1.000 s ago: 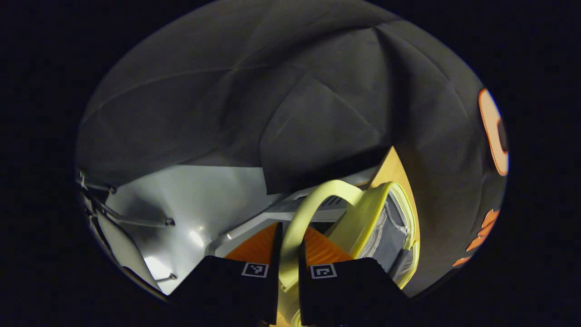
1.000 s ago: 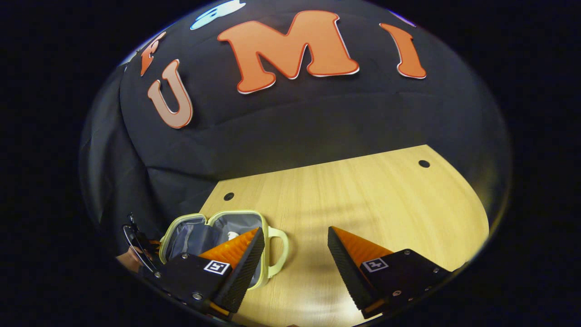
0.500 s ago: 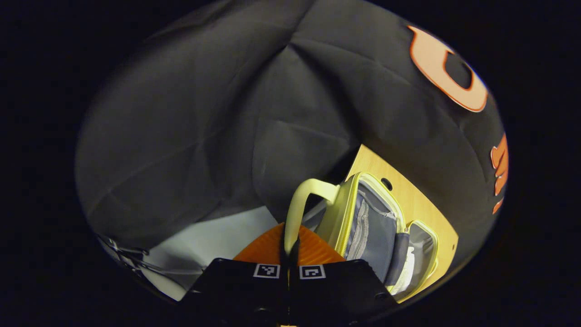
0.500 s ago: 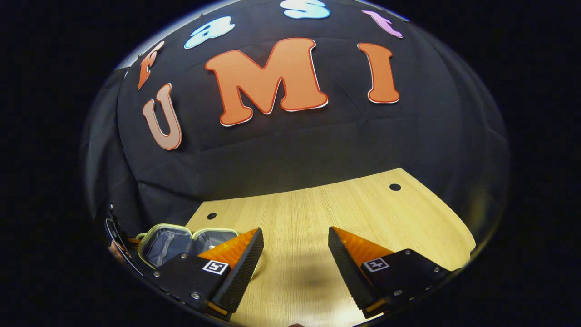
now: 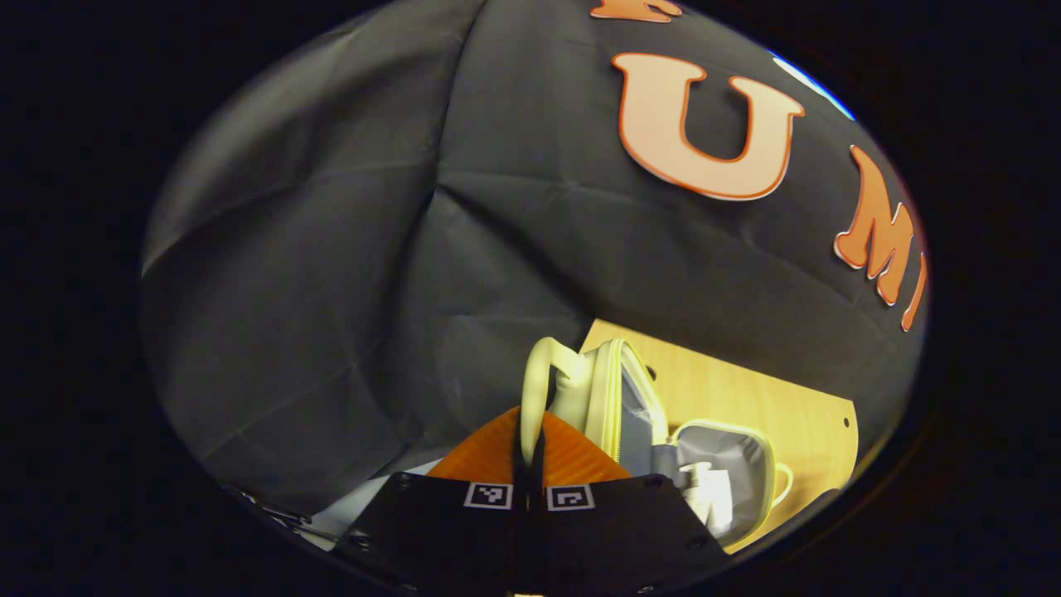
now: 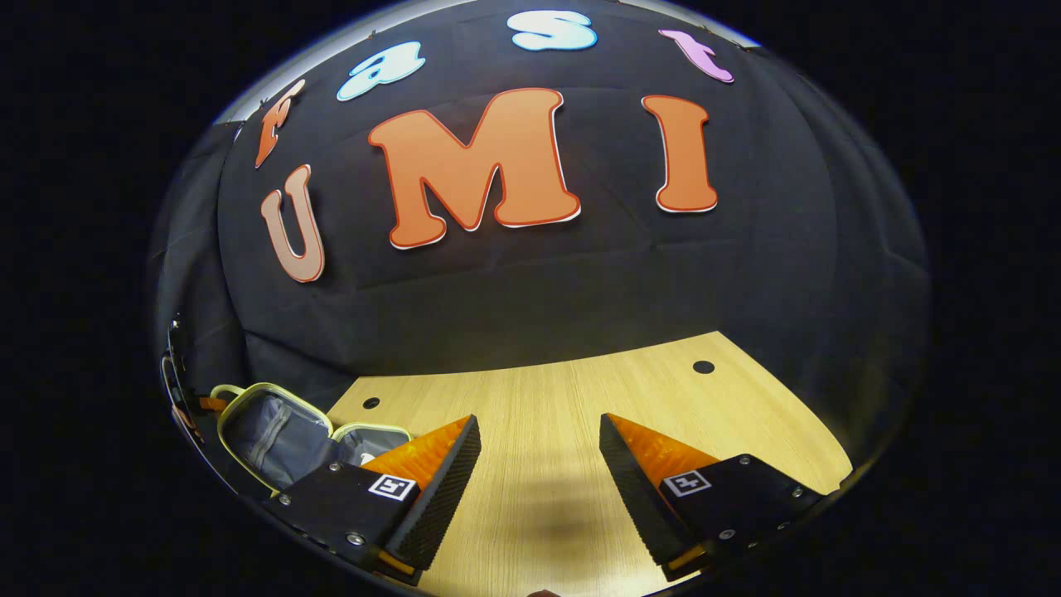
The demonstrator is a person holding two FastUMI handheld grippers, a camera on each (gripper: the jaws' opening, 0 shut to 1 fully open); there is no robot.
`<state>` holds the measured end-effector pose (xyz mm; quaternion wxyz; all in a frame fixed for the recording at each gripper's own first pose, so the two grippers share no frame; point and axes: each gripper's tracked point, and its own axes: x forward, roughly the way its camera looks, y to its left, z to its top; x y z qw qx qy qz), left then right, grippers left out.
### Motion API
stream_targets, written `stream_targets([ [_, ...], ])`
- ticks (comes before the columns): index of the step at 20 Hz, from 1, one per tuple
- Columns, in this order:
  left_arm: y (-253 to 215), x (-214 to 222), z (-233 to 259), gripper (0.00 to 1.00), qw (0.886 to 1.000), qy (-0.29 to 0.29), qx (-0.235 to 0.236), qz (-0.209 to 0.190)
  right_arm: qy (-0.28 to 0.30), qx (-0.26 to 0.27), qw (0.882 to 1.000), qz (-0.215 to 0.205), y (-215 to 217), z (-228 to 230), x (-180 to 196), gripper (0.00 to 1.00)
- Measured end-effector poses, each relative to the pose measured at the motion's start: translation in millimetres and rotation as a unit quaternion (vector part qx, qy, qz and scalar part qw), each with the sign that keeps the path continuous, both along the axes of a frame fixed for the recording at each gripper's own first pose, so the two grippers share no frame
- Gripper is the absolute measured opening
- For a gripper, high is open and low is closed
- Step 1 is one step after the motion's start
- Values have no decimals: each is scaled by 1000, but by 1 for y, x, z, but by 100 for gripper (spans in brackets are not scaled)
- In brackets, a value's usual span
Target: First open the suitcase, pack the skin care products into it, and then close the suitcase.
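Suitcase (image 5: 663, 431) lid half raised by its handle (image 5: 535, 390), pinched in the closed left tool (image 5: 528, 448); slippage would drop it. Right tool (image 6: 539, 452) wide open, empty.

pale yellow suitcase (image 5: 609, 390) with grey lining, on light wood-grain table (image 6: 580, 398)

**Our two handheld grippers, as built**

Our left gripper (image 5: 528, 452) has dark, blocky finger housings, each bearing a small square black-and-white marker near its top edge; its finger faces are ribbed. Our right gripper (image 6: 537, 464) carries the same dark housings, one square marker on each, with small round screws along the outer edges of the housings. Its wedge-shaped fingers (image 6: 438, 489) have finely ridged inner faces tapering to a point above the markers.
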<state>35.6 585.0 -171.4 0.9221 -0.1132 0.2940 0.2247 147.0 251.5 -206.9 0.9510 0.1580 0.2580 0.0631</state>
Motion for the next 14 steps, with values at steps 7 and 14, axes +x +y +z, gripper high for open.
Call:
stream_targets([
  [7,-107,25,57,1,995,-54,18,-79,-26,-18,999,-8,-22,-2,8,93],
  [14,-209,43,70,0,987,-64,55,-140,-21,-9,1000,-11,-37,-12,9,94],
])
